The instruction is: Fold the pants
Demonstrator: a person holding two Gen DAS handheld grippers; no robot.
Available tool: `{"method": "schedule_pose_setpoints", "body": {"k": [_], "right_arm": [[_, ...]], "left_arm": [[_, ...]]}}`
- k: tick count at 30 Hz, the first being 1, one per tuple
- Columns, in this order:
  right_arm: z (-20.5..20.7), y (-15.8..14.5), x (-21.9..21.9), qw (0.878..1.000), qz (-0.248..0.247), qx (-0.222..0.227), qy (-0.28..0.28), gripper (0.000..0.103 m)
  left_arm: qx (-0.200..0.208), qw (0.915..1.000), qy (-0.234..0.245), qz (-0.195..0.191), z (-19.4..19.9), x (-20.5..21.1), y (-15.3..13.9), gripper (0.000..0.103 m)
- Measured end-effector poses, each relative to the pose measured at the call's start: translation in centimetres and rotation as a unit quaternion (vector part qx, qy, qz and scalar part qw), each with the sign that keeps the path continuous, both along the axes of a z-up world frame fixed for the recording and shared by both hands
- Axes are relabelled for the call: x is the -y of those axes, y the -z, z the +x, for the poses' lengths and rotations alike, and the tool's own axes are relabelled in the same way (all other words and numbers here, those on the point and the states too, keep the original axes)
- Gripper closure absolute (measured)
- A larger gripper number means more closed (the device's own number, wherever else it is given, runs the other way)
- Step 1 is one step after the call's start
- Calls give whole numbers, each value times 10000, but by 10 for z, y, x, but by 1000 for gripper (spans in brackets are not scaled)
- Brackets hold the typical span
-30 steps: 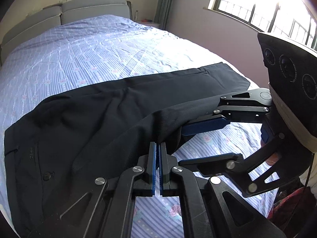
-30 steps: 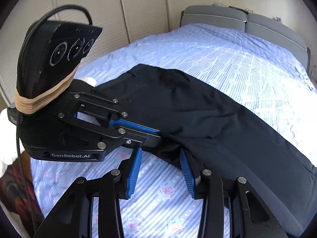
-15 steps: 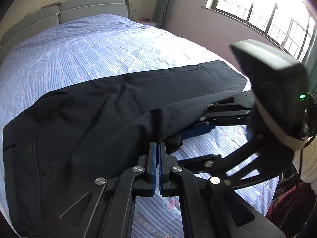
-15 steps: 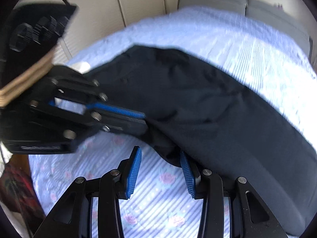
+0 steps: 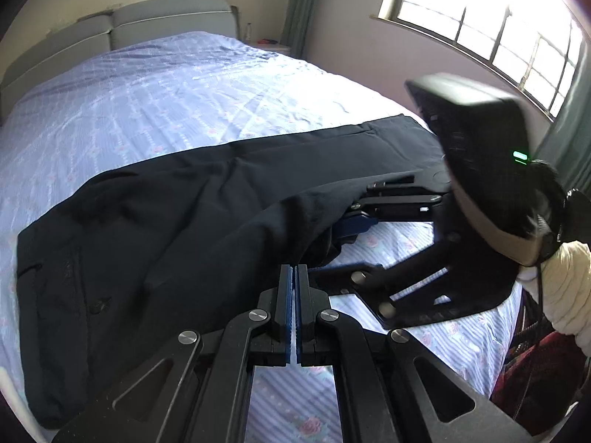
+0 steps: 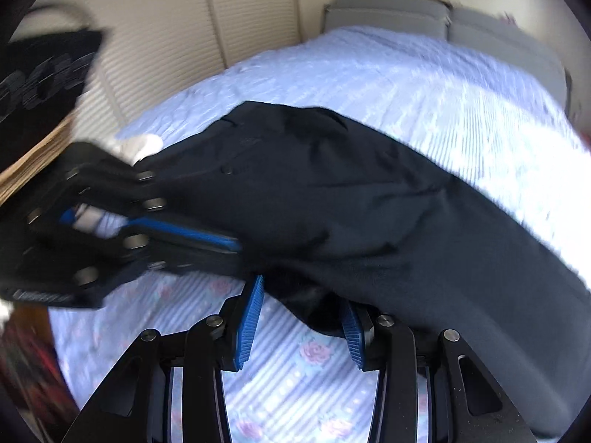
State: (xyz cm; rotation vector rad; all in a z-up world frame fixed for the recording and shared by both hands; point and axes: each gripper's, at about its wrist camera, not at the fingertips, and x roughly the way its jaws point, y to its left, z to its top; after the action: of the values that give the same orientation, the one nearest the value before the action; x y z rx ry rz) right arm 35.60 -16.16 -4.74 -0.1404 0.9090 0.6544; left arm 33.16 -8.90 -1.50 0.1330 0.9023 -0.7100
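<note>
Both grippers at pants (image 5: pixel 207 199) crotch edge on bed (image 5: pixel 166 88): left gripper (image 5: pixel 294 277) fingers pinched shut on cloth, right gripper (image 6: pixel 301 313) has dipped in, fingers half-open astride fabric, no clamp yet, so fold not started.

So the pants (image 5: pixel 177 221) are lying across the near part of the bed (image 5: pixel 177 92), waist end toward the left in the left wrist view and the legs running off to the right edge. Headboard (image 5: pixel 147 18) is at the far end, window (image 5: pixel 491 33) off to the right. Both grippers sit at the near edge of the pants, left gripper (image 5: pixel 294 277) just left of the right gripper (image 6: pixel 301 313).
</note>
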Motion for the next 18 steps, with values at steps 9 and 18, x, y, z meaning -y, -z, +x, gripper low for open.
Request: {"method": "schedule_pose_setpoints", "body": {"k": [9, 18], "right_arm": [[-55, 17, 2, 9948, 445, -827, 393, 86], [-71, 60, -23, 9823, -315, -1278, 1330, 86]], "left_arm": [[129, 9851, -1716, -61, -45, -96, -11, 44], [-391, 9415, -3344, 113, -82, -184, 39, 33]]}}
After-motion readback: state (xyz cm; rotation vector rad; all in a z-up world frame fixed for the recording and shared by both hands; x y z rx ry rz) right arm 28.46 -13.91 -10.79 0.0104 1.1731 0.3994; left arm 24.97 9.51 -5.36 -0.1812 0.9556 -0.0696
